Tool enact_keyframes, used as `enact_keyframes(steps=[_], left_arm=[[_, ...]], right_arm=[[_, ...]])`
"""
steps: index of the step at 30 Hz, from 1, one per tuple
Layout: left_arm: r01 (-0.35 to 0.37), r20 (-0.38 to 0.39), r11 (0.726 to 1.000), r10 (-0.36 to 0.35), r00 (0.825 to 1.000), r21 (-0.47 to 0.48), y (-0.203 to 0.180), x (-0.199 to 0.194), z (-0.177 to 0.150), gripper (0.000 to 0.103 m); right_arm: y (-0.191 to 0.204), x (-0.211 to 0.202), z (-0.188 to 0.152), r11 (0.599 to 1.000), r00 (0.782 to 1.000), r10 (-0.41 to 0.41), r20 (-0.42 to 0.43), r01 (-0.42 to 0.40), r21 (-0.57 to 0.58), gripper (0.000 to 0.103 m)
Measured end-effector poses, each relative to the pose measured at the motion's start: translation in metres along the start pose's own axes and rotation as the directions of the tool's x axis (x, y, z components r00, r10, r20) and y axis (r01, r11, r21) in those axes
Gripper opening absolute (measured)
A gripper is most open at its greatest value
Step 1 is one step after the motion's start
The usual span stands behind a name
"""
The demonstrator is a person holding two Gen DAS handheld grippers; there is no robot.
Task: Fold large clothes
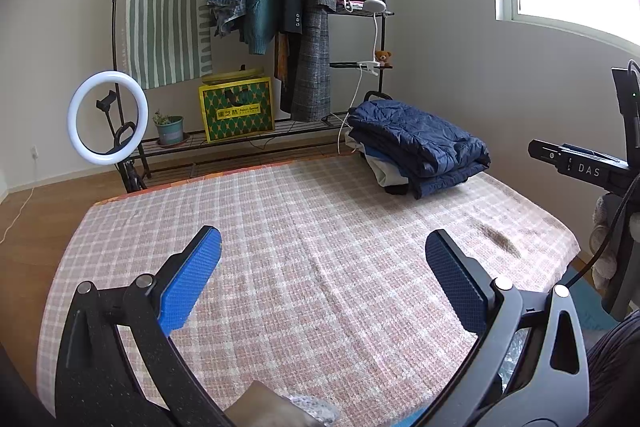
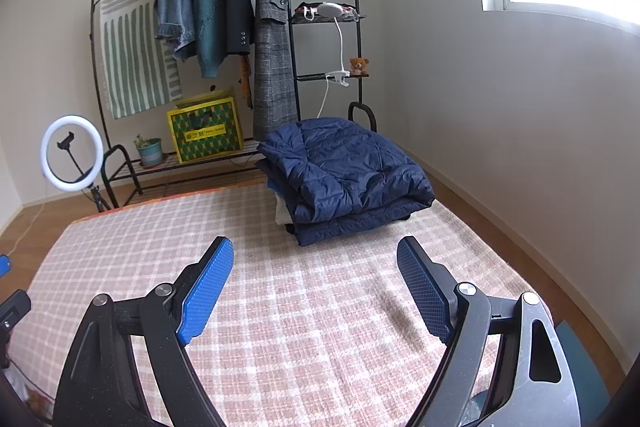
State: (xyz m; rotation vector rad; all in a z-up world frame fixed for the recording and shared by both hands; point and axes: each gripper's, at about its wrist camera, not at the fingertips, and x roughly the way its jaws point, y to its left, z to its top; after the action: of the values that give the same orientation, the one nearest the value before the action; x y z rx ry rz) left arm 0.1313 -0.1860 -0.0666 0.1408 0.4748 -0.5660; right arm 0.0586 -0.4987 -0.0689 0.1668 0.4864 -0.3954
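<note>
Both grippers, left [image 1: 322, 277] & right [image 2: 316, 287], are hanging spread wide w/ nothing between (plaid cloth [image 2: 300, 307] below); folded navy jacket [image 2: 348, 171] is lying ahead, nearer my right.

Folded jacket [image 2: 352, 175] tops a clothes pile on the table's [image 2: 280, 307] far side, before the rack [image 2: 288, 27].
</note>
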Motion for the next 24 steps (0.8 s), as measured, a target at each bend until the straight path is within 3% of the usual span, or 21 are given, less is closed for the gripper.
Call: enact_keyframes(steps=[24], left_arm=[[0.000, 0.006, 1.000, 0.000, 1.000, 0.002, -0.0012, 0.0004, -0.0018, 0.103]], right_arm=[[0.0041, 0.0012, -0.0054, 1.000, 1.000, 0.001, -0.006, -0.001, -0.001, 0.084]])
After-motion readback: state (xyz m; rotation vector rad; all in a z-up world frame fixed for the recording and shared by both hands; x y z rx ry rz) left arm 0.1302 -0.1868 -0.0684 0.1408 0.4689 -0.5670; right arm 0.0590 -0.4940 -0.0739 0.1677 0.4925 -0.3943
